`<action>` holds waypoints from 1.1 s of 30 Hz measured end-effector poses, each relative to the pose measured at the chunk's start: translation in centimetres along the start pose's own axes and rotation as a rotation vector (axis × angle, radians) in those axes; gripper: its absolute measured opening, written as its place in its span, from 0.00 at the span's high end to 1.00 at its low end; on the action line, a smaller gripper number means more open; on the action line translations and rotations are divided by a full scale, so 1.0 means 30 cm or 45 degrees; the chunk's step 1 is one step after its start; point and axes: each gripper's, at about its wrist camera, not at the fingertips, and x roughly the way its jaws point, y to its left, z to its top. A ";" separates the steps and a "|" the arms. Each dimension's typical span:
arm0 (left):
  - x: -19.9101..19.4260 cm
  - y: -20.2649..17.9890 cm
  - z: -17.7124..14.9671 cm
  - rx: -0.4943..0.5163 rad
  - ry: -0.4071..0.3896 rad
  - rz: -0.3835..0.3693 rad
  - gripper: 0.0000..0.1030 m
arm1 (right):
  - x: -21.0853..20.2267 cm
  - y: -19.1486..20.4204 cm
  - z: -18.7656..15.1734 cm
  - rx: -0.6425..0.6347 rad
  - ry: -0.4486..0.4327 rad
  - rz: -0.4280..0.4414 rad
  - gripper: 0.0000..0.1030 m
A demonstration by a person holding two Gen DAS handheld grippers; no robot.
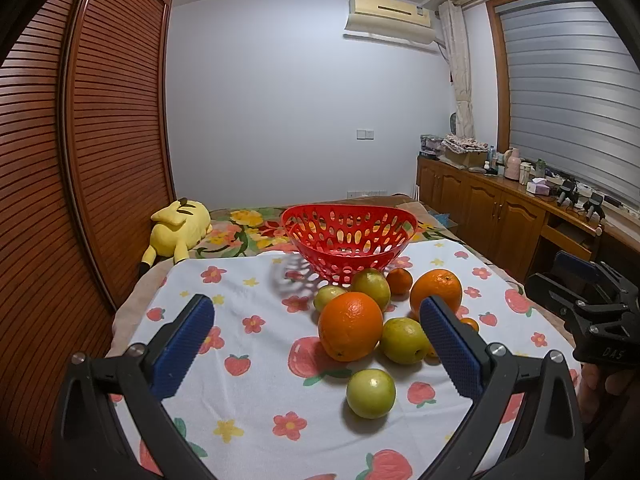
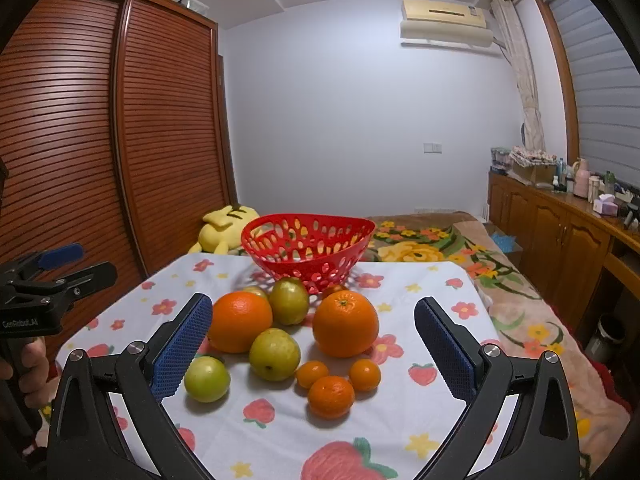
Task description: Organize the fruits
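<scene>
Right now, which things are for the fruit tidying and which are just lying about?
For the job: red basket; big oranges; green fruits; small oranges.
Just lying about: yellow plush toy; flowered cloth; bottles on the sideboard.

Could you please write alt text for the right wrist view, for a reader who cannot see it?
Oranges, green fruits and small tangerines lie loose on a flowered cloth before an empty red basket. The open right gripper hovers over them, holding nothing.

Pale walls, slatted wooden wardrobe (image 1: 100, 140), air conditioner (image 1: 390, 16), shuttered window (image 1: 568, 92), low cabinets (image 1: 488, 212).
</scene>
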 end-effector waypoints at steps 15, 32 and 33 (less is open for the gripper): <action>-0.023 -0.014 0.026 0.002 -0.009 -0.004 0.00 | -0.001 0.004 -0.001 0.000 0.000 0.002 0.00; -0.041 -0.010 0.042 -0.001 -0.021 -0.010 0.00 | -0.005 0.018 -0.003 0.002 0.000 0.002 0.00; -0.041 -0.011 0.040 -0.001 -0.022 -0.010 0.00 | -0.005 0.018 -0.003 0.002 0.000 0.002 0.00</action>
